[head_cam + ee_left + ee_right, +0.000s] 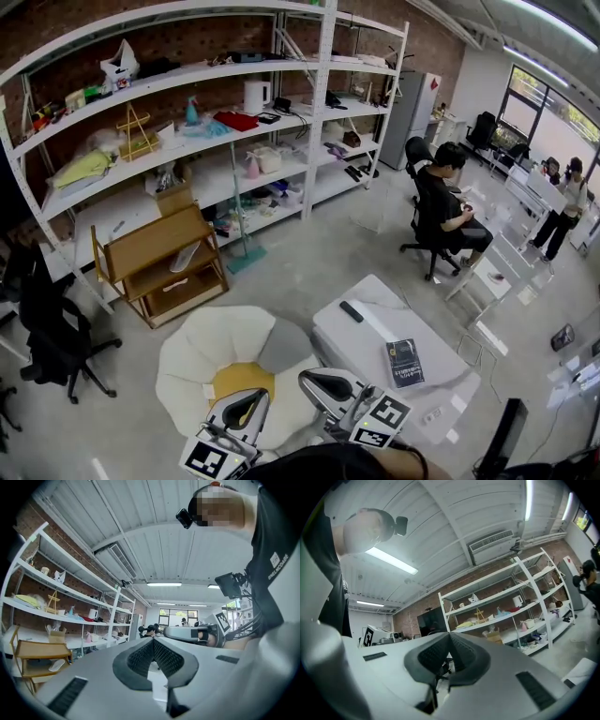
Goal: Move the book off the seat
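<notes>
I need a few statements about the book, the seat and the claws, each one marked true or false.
1. The book lies on the white table. True.
2. A yellow cushion lies on the white seat. True.
3. The remote lies on the seat. False: it lies on the table.
4. The right claw holds the book. False: it is shut and empty.
5. The left claw stands open. False: it is shut.

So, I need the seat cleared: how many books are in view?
1. The book lies flat on the white table, right of the white seat. Others could be hidden among the clutter on the shelves.
</notes>
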Available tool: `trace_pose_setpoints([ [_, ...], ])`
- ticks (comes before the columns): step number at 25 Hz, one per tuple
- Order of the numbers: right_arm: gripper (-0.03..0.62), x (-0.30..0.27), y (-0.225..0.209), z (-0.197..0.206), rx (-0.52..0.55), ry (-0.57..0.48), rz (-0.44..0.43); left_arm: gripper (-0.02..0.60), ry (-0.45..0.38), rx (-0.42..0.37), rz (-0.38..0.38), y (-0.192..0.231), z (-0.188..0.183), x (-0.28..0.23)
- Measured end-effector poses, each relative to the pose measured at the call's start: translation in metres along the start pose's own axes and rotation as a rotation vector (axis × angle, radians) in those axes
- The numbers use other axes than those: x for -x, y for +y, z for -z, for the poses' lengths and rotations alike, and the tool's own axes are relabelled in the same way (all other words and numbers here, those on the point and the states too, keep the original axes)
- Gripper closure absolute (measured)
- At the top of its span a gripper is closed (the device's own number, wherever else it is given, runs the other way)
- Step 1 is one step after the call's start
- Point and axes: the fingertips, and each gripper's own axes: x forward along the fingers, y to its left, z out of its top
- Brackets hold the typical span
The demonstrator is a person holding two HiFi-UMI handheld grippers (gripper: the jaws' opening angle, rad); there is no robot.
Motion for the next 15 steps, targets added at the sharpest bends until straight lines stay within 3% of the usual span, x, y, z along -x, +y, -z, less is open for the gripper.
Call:
trace_pose_setpoints([
  [5,0.581,-0.008,0.006,-0.004,0.042,0.014,-0.057,0.575,-0.017,0.014,-0.038,0.007,-0.007,0.006],
  [15,0.581,-0.019,-0.001,-0.009,0.030,0.007,-0.071,0.575,-0.056,0.045,-0.126,0.019,-0.023,0.020],
])
